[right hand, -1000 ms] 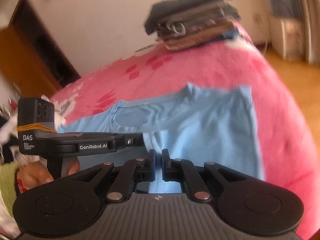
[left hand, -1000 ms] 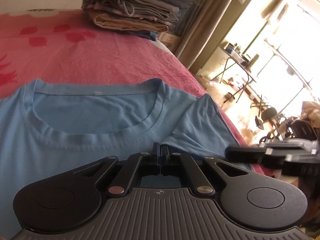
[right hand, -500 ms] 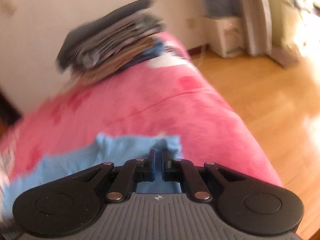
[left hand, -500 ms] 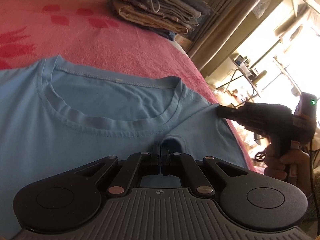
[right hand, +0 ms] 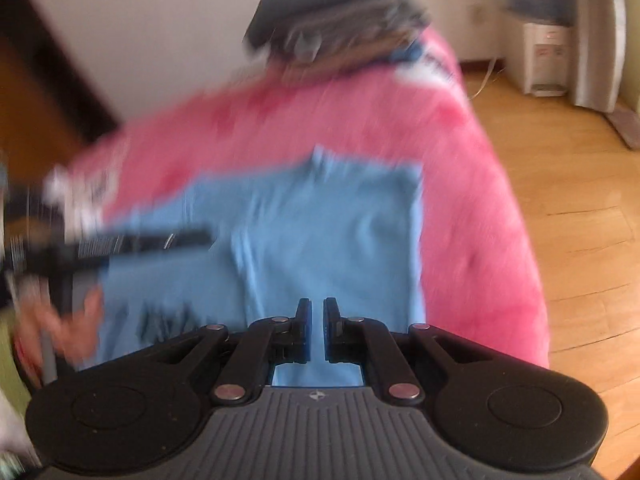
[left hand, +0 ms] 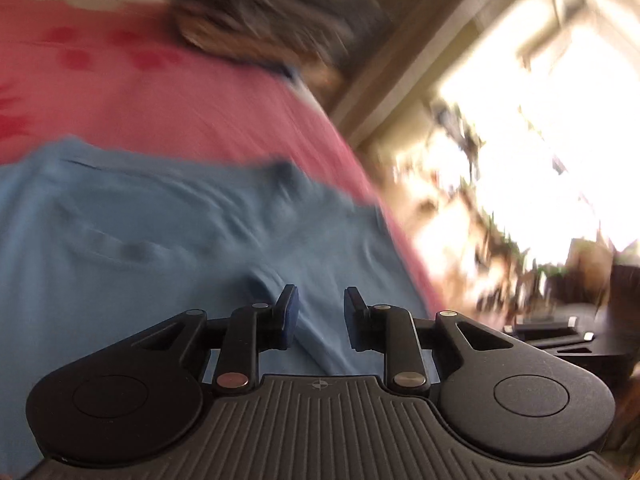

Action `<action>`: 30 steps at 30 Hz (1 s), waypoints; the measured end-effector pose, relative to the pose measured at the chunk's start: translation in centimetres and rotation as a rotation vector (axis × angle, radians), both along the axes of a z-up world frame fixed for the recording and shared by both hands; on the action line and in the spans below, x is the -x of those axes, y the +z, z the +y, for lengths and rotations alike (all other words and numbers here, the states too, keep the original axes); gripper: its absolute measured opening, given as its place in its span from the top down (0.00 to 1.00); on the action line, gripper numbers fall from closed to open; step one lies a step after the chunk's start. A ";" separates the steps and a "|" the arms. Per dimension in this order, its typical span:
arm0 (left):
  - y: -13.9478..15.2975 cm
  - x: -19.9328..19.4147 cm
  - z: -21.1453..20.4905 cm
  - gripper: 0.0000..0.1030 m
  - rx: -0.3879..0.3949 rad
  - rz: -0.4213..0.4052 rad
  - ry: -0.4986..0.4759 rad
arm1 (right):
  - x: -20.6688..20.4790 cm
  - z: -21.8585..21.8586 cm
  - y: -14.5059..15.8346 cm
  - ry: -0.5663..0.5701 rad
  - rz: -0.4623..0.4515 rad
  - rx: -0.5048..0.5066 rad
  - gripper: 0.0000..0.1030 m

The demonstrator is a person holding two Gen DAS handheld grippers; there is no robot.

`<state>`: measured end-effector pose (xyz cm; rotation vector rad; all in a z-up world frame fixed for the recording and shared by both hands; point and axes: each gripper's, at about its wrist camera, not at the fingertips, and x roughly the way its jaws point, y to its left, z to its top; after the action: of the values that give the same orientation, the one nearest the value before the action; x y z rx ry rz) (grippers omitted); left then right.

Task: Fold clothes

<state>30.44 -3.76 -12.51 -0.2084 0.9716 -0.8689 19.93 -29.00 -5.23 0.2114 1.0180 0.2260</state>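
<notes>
Hovering low over the cloth, the left gripper (left hand: 318,314) has its jaws spread with nothing between them, a raised crease of the light-blue T-shirt (left hand: 168,240) running up between the fingers. The right gripper (right hand: 317,330) shows a narrow gap between its pads; whether any cloth is caught there I cannot tell, since blue fabric lies just under and behind them. Both views are smeared by motion.

That T-shirt lies spread on the pink bedspread (right hand: 472,208), its neck end toward the wall, one side edge running close to the bed's right-hand drop, and dark print near the hem side. It looks rumpled, with a diagonal ridge across the chest; how many folds it already carries the blur hides.

Whichever fold is in hand, it will go better, I judge, if each gripper pinches both layers at a seam or hem rather than mid-panel, and both lift evenly so the crease comes out straight.

Open bedspread lies between the shirt and the stack of folded clothes (right hand: 340,24) at the far end; little is spare toward the wooden floor (right hand: 580,200).
</notes>
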 end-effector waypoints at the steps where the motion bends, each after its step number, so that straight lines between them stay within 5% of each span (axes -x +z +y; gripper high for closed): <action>1: -0.7 0.2 -1.0 0.77 -0.044 -0.010 -0.020 | 0.0 0.6 -0.8 0.028 0.020 0.039 0.94; 5: -1.1 1.1 -1.5 0.76 -0.059 -0.076 -0.032 | 1.2 0.1 -3.6 0.029 0.062 0.218 0.94; 10: 0.6 3.7 -2.0 0.75 -0.078 -0.164 -0.064 | 3.7 -1.9 -2.1 -0.067 0.025 0.203 0.94; 15: 2.4 6.3 -2.6 0.73 -0.096 -0.252 -0.095 | 3.9 -0.3 -1.6 -0.024 -0.017 0.155 0.94; 17: 2.5 8.5 -4.1 0.71 -0.142 -0.313 -0.172 | 3.7 0.4 -2.3 -0.007 -0.011 0.134 0.94; 20: 0.3 12.3 -7.0 0.71 -0.322 -0.392 -0.315 | 3.5 1.6 -3.4 0.018 -0.001 0.103 0.94; 22: -0.2 14.4 -7.2 0.70 -0.389 -0.516 -0.326 | 3.5 2.2 -4.2 0.019 0.012 0.092 0.94; 24: 0.7 14.9 -7.0 0.70 -0.431 -0.515 -0.289 | 4.2 1.9 -3.9 -0.026 0.006 0.083 0.94; 30: 6.1 16.9 -2.1 0.63 -0.391 -0.448 -0.014 | 10.4 1.2 3.3 -0.115 -0.159 0.038 0.91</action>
<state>13.54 -5.89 -6.45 0.3172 0.7015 -0.6815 9.58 -27.77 -1.95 0.2135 0.8485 0.1173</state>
